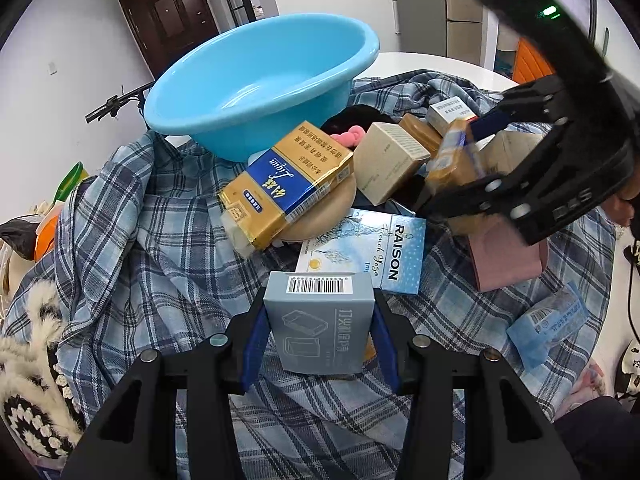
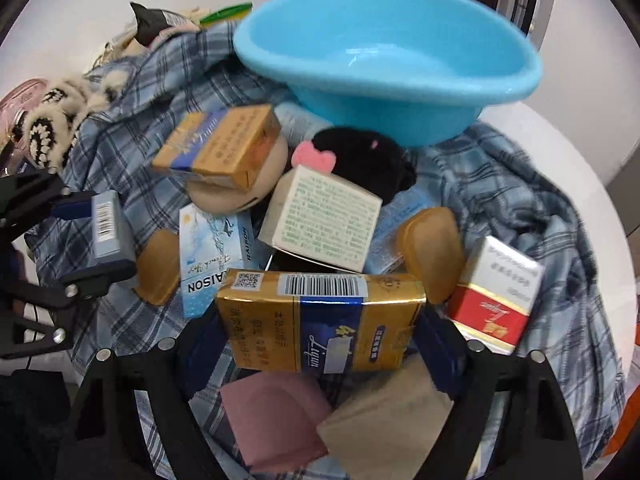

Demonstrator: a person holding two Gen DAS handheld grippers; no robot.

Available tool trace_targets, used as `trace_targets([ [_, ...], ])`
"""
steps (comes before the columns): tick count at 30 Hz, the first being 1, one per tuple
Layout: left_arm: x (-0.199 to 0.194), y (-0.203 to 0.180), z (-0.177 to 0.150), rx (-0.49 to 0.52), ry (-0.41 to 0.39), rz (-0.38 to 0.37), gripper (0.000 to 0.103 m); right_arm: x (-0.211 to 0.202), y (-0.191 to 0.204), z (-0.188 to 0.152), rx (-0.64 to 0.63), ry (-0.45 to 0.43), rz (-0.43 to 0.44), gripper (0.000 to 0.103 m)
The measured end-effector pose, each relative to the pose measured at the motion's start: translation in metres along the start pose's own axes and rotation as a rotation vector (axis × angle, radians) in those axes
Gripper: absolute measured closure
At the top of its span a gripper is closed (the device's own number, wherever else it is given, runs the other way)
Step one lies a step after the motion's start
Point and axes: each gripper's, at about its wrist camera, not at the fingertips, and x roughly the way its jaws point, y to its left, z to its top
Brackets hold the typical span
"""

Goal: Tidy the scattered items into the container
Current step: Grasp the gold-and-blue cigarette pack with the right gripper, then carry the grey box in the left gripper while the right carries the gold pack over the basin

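Left gripper (image 1: 320, 336): fingers closed on a small grey box (image 1: 318, 320), held above the plaid cloth (image 1: 132, 248). Right gripper (image 2: 320, 344): a gold and blue pack (image 2: 320, 320) sits between its widely spread fingers; whether the pads press on it cannot be told. Blue basin (image 2: 384, 64) stands empty at the far side of the white desk (image 2: 560, 148), on the cloth. Remaining boxes, including a RAISON carton (image 1: 364, 248) and a red and white pack (image 2: 496, 296), lie scattered before the basin
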Motion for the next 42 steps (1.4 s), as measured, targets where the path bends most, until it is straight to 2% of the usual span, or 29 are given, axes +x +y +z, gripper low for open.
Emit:
trace_targets([
  [5,-0.001,-0.002,0.002,-0.005,-0.003,0.004,0.054,-0.018,-0.001,-0.001,0.006,-0.025,0.008,0.018],
  [9,-0.006,-0.005,0.004,-0.002,-0.016,0.007,0.054,-0.034,0.006,-0.003,0.004,-0.089,-0.023,0.018],
  [13,-0.018,-0.004,0.011,-0.065,-0.106,0.065,0.054,-0.051,0.008,-0.007,0.039,-0.186,-0.036,0.018],
  [15,-0.025,-0.005,0.017,-0.104,-0.158,0.061,0.054,-0.061,0.009,-0.012,0.061,-0.256,-0.058,0.018],
  [18,-0.026,-0.005,0.024,-0.134,-0.184,0.051,0.054,-0.073,0.013,-0.021,0.072,-0.33,-0.105,0.018],
  [22,-0.024,-0.005,0.029,-0.173,-0.198,0.064,0.054,-0.083,0.012,-0.024,0.081,-0.353,-0.1,0.018],
  [25,-0.028,-0.001,0.03,-0.208,-0.205,0.059,0.054,-0.09,0.011,-0.022,0.069,-0.373,-0.127,0.018],
  [28,-0.034,0.0,0.036,-0.206,-0.217,0.071,0.054,-0.095,0.01,-0.02,0.074,-0.4,-0.129,0.018],
  [35,-0.044,0.012,0.066,-0.212,-0.237,0.084,0.054,-0.101,-0.003,0.008,0.109,-0.421,-0.093,0.018],
  [39,-0.043,0.028,0.097,-0.228,-0.23,0.084,0.054,-0.105,-0.017,0.043,0.126,-0.414,-0.084,0.018],
  [42,-0.04,0.046,0.128,-0.254,-0.23,0.092,0.054,-0.106,-0.035,0.078,0.147,-0.409,-0.115,0.018],
])
